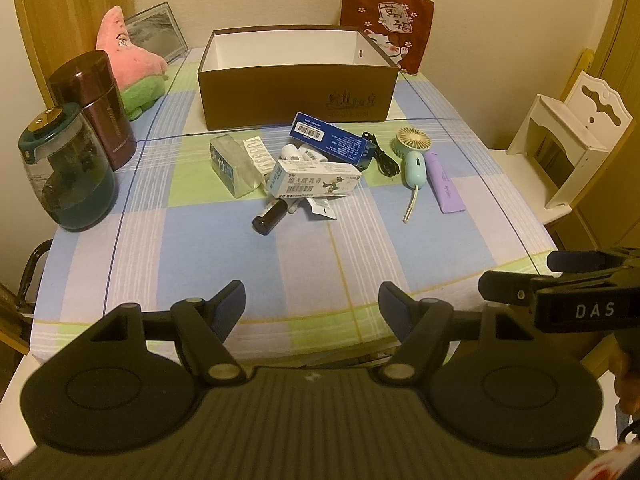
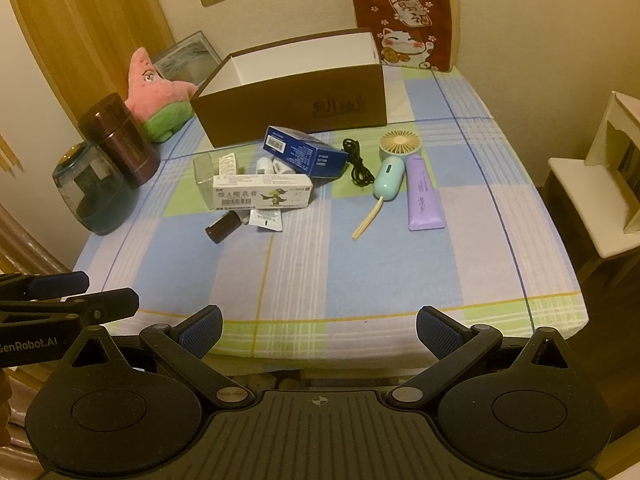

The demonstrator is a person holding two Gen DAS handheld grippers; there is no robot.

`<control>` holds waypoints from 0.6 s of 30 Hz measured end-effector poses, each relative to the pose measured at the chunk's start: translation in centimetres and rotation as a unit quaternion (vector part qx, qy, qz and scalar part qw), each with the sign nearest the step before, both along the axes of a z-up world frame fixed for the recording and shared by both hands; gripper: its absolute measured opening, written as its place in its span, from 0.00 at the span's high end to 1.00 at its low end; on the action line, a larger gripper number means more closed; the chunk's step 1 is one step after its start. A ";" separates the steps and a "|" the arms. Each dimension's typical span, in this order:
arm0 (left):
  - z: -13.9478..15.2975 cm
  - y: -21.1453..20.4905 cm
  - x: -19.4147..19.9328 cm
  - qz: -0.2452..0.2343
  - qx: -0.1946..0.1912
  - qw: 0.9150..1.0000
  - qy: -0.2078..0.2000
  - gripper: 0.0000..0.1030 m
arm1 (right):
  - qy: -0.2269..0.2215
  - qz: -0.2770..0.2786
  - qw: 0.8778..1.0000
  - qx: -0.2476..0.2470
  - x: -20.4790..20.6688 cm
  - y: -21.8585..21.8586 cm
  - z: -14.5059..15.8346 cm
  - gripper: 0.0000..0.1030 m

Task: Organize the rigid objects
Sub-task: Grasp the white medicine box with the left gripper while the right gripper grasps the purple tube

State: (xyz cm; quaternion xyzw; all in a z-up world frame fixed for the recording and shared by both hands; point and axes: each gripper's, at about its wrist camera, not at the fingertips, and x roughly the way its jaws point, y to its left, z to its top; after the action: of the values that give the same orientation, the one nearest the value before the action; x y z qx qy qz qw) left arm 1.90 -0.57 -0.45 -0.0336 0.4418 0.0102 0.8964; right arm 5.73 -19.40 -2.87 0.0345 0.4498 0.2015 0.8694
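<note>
My left claw point(image 1: 312, 304) and right claw point(image 2: 319, 330) hover apart, holding nothing; the box point(image 1: 296, 96) looks empty, the clutter point(image 1: 316, 176) unsorted.

Both wrist views face forward from near edge, sharing checked table point(image 1: 280, 264), brown box point(image 2: 304, 104)

Apparently empty brown box point(image 1: 298, 94), clutter point(image 1: 316, 168)

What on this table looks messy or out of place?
The medicine pile in front of the empty box: the white carton lies across a brown bottle and sachet, and the blue carton sits askew. Nothing looks spilled or broken.
</note>
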 end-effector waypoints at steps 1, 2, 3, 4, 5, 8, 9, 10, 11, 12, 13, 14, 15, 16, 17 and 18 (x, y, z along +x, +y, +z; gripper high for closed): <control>-0.1 0.1 0.2 -0.001 0.000 1.000 0.001 0.30 | 0.001 0.000 1.000 0.002 0.2 0.0 -0.2 0.00; -0.2 0.2 0.4 -0.001 0.000 1.000 0.001 0.30 | 0.001 -0.001 1.000 0.004 0.4 -0.1 -0.3 0.00; -0.3 0.3 0.7 -0.002 0.001 1.000 0.001 0.30 | 0.000 -0.001 1.000 0.006 0.6 -0.1 -0.4 0.00; -0.4 0.4 1.0 -0.003 0.001 1.000 0.000 0.30 | -0.001 -0.001 1.000 0.008 0.8 -0.2 -0.5 0.00; -0.5 0.6 1.3 -0.004 0.001 1.000 0.000 0.30 | -0.001 -0.002 1.000 0.009 1.1 -0.3 -0.6 0.00; -0.9 0.8 2.4 -0.007 -0.002 1.000 0.000 0.30 | -0.003 -0.006 1.000 0.012 2.0 -0.6 -0.9 0.00; -1.0 0.9 2.8 -0.009 -0.002 1.000 -0.001 0.30 | -0.003 -0.007 1.000 0.014 2.3 -0.7 -1.0 0.01; -1.1 1.0 3.3 -0.011 -0.002 1.000 -0.002 0.30 | -0.002 -0.009 1.000 0.015 2.7 -0.9 -1.1 0.04; -1.2 1.0 3.7 -0.013 -0.002 1.000 -0.003 0.30 | -0.001 -0.010 1.000 0.016 3.1 -1.1 -1.2 0.05; -1.3 1.1 4.1 -0.015 -0.002 1.000 -0.005 0.30 | 0.000 -0.012 1.000 0.017 3.4 -1.3 -1.3 0.06; -1.4 1.1 4.5 -0.018 -0.003 1.000 -0.006 0.30 | 0.001 -0.015 1.000 0.017 3.8 -1.4 -1.4 0.06; -1.5 1.1 5.0 -0.020 -0.002 1.000 -0.007 0.30 | 0.001 -0.017 1.000 0.018 4.1 -1.6 -1.4 0.06; -1.7 1.0 5.4 -0.022 -0.001 1.000 -0.007 0.30 | 0.000 -0.020 1.000 0.018 4.4 -1.7 -1.5 0.07; -1.8 1.0 5.8 -0.025 0.001 1.000 -0.009 0.30 | 0.000 -0.023 1.000 0.019 4.8 -1.9 -1.6 0.07; -1.9 1.0 6.2 -0.028 0.001 1.000 -0.010 0.30 | 0.000 -0.026 0.999 0.019 5.2 -2.0 -1.7 0.07; -2.0 1.1 6.7 -0.029 0.002 1.000 -0.011 0.30 | 0.000 -0.028 0.999 0.020 5.6 -2.1 -1.9 0.07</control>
State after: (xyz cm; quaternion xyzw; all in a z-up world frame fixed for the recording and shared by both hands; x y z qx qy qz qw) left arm 8.57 0.48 -2.47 -0.0190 0.4329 -0.0154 0.9011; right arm 11.34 -21.50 -4.74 0.0640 0.4444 0.1863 0.8739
